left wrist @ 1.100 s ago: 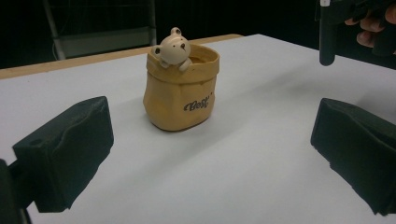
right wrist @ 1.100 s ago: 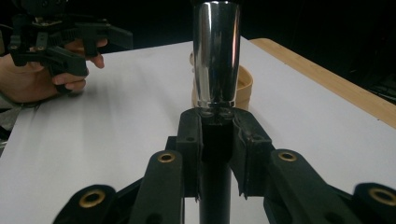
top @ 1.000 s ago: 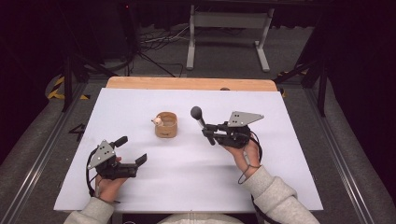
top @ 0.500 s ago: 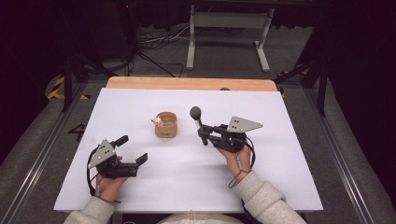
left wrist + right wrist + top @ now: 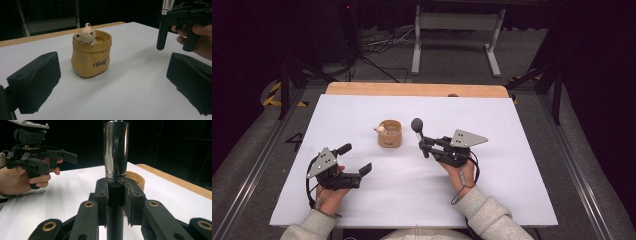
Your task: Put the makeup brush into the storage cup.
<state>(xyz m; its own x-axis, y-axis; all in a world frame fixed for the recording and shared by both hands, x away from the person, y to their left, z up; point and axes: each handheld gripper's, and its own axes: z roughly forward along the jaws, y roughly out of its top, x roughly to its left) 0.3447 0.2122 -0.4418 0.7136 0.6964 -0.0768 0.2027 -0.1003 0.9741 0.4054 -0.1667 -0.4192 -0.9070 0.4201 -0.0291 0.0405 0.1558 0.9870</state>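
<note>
While gripped in the right gripper [image 5: 426,146], stood upright: a microphone [image 5: 418,131], jaws pinching its black handle below the chrome collar, grey foam head on top. Lay at about three o'clock of the pot [image 5: 389,133], near but apart. Sat near mid-table [image 5: 512,165], toward twelve o'clock: that tan pot, a little bear figure at its rim. Hovered at about seven o'clock of the pot, well apart: the left gripper [image 5: 355,161], jaws spread wide around nothing, aimed at the pot.
</note>
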